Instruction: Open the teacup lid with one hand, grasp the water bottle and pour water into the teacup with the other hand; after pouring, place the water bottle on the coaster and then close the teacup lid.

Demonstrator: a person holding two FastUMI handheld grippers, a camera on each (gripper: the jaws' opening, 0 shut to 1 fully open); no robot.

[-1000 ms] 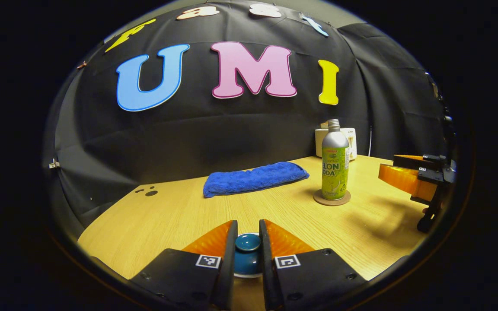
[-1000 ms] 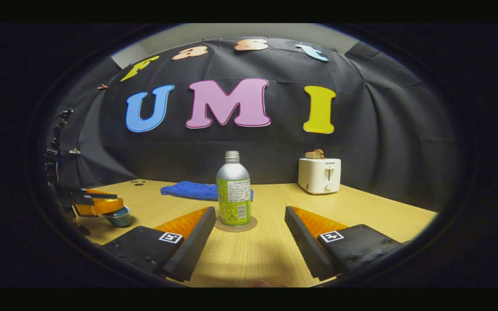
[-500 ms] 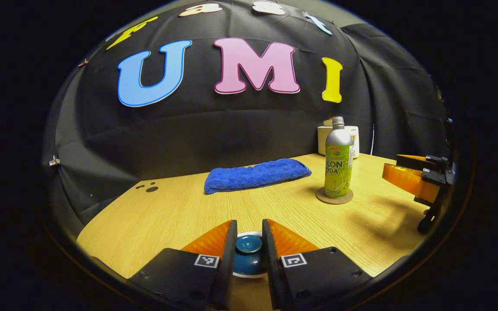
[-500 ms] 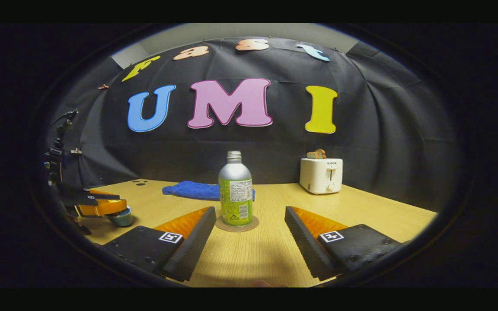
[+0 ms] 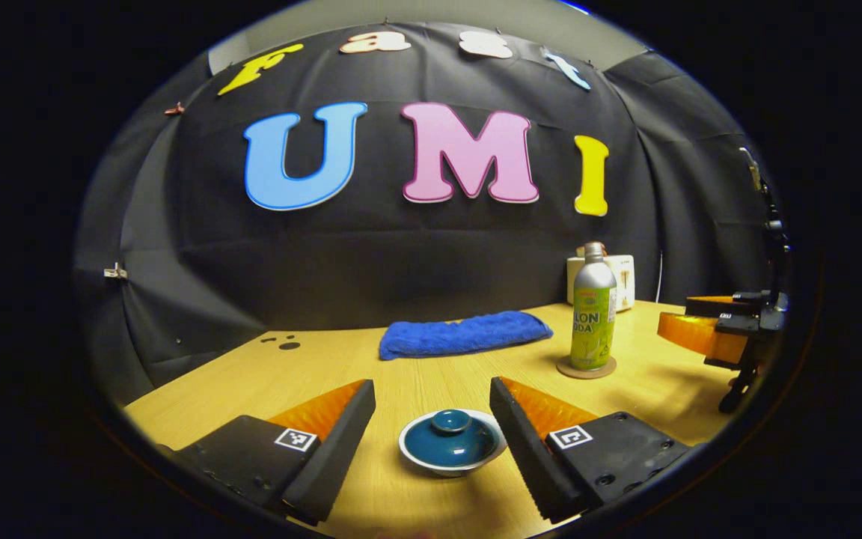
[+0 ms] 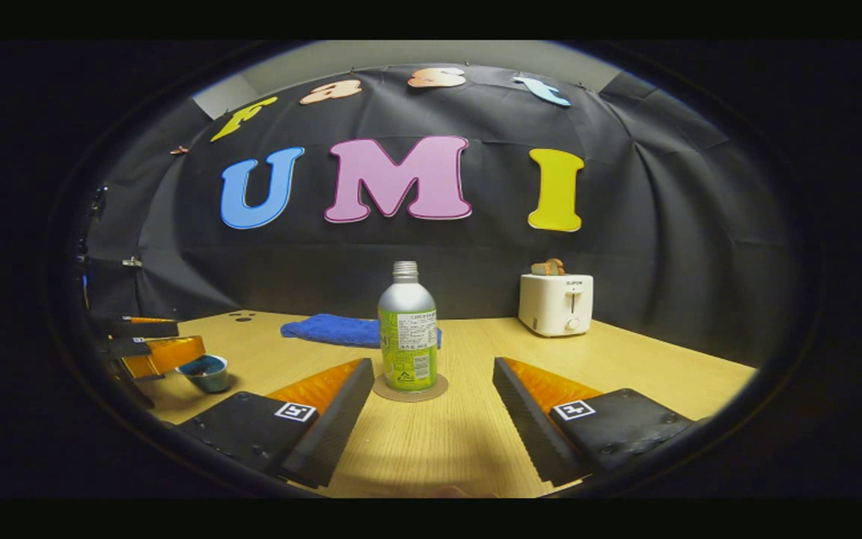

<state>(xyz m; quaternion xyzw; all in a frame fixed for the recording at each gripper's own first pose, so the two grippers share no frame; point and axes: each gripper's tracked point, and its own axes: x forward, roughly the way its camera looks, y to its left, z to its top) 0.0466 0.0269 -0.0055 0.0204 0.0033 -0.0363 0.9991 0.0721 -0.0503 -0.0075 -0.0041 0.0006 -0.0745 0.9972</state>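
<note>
Wooden table (image 5: 266, 374): lidded teacup (image 5: 452, 442) at lower centre, likely fragile; take its knob. Left gripper (image 5: 431, 430) and right gripper (image 6: 431, 400) fingers spread, empty.

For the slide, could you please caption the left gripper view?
Open hand-held gripper poised around the lidded teacup; water bottle standing on its coaster.

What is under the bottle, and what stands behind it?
The bottle stands upright on a round coaster, whose rim shows around its base. Behind it lies a blue towel, partly covered by the bottle. The toaster stands back and to the side.
</note>
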